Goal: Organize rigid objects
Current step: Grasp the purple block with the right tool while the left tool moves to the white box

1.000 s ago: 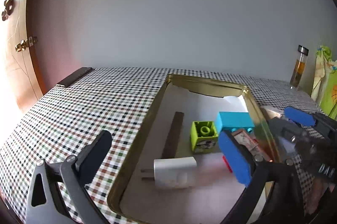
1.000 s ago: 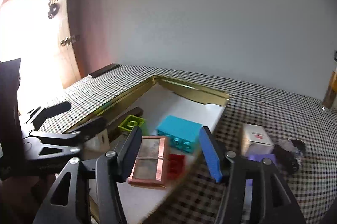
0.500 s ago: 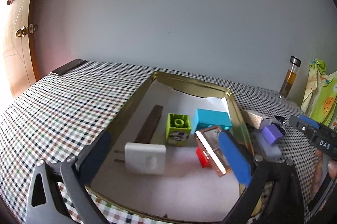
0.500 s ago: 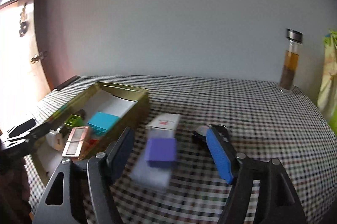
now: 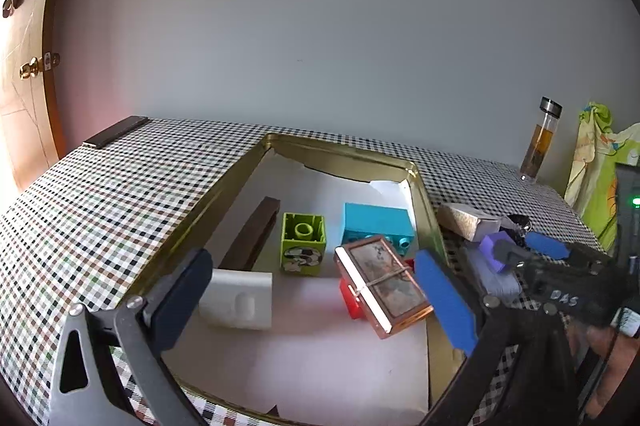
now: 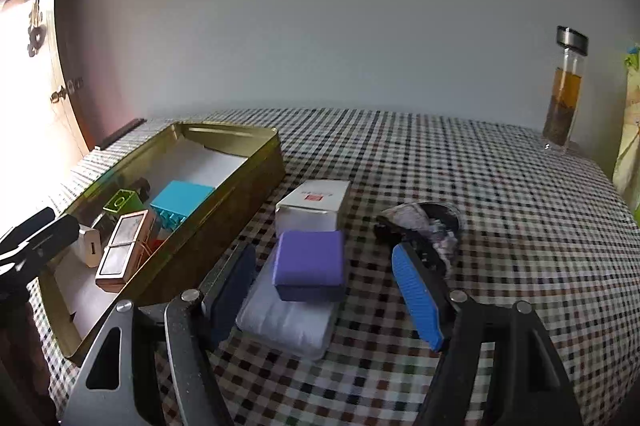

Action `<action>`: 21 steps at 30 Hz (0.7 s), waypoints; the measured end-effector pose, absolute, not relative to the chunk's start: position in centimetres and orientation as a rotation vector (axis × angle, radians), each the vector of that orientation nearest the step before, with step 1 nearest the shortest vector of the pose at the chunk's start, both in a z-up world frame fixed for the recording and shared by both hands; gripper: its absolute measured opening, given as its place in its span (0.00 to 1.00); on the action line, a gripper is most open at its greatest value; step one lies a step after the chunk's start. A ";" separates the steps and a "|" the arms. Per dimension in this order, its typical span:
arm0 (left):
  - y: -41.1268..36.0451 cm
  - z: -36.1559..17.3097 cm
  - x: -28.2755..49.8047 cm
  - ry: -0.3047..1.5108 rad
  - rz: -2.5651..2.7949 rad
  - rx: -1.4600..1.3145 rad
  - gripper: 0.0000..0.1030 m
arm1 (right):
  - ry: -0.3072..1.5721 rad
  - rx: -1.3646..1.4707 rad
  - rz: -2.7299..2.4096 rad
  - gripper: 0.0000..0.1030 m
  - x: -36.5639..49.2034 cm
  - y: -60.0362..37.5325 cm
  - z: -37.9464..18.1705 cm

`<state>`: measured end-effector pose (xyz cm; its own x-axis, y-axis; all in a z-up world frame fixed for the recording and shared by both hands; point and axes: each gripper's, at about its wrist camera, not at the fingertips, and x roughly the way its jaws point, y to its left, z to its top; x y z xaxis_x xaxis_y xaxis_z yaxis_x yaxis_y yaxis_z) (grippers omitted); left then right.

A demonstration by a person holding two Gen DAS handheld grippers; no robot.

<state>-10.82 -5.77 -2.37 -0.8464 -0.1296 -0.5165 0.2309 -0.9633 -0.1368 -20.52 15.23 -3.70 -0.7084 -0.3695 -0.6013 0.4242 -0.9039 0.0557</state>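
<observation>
A gold tin (image 5: pixel 224 182) holds a copper-framed box (image 5: pixel 384 282), a green brick (image 5: pixel 303 242), a cyan brick (image 5: pixel 376 222), a red brick (image 5: pixel 352 300), a white charger (image 5: pixel 238 300) and a dark bar (image 5: pixel 252 242). My left gripper (image 5: pixel 312 274) hovers open over the tin's near end, holding nothing. In the right wrist view, a purple block (image 6: pixel 310 262) rests on a clear flat case (image 6: pixel 284 322) just right of the tin (image 6: pixel 224 222). My right gripper (image 6: pixel 322 266) stands open around the block, its pads apart from it.
A white carton (image 6: pixel 314 206) sits behind the purple block and a dark crumpled item (image 6: pixel 420 222) lies to its right. A glass bottle (image 6: pixel 564 94) stands at the far right by the wall. Checked cloth covers the table; a door is at the left.
The right gripper let go of the copper-framed box, which now leans on the red brick in the tin, and swung right to straddle the purple block. The left gripper shifted slightly.
</observation>
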 end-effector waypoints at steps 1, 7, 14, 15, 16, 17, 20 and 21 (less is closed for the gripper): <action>-5.6 -2.3 -10.9 0.283 -2.837 0.775 0.99 | 0.128 0.884 -2.556 0.71 -20.7 15.0 -3.9; -4.6 -2.0 -11.1 0.268 -2.857 0.780 0.99 | 0.188 0.994 -2.555 0.63 -22.0 14.0 -5.0; -2.0 -1.0 -11.8 0.231 -2.909 0.779 0.99 | 0.144 0.945 -2.573 0.41 -21.1 14.9 -4.5; -1.3 -0.8 -12.0 0.213 -2.917 0.773 0.99 | 0.128 0.931 -2.588 0.41 -20.9 15.4 -4.3; -0.4 -0.6 -12.3 0.186 -2.926 0.772 0.99 | 0.117 0.923 -2.604 0.41 -20.8 15.8 -4.2; 0.5 -0.4 -12.7 0.159 -2.936 0.778 0.99 | 0.109 0.916 -2.620 0.41 -20.7 16.2 -4.1; 3.0 0.0 -14.1 0.110 -2.976 0.812 0.99 | 0.087 0.895 -2.685 0.41 -20.4 18.2 -3.7; 3.6 0.1 -14.4 0.100 -2.981 0.818 0.99 | 0.086 0.895 -2.701 0.41 -20.5 18.7 -3.7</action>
<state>-14.41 3.60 0.09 -0.8590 -0.0299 -0.5111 0.0640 -0.9967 -0.0492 -20.52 18.72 -3.72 -0.7635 -0.2570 -0.5925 0.2943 -0.9551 0.0350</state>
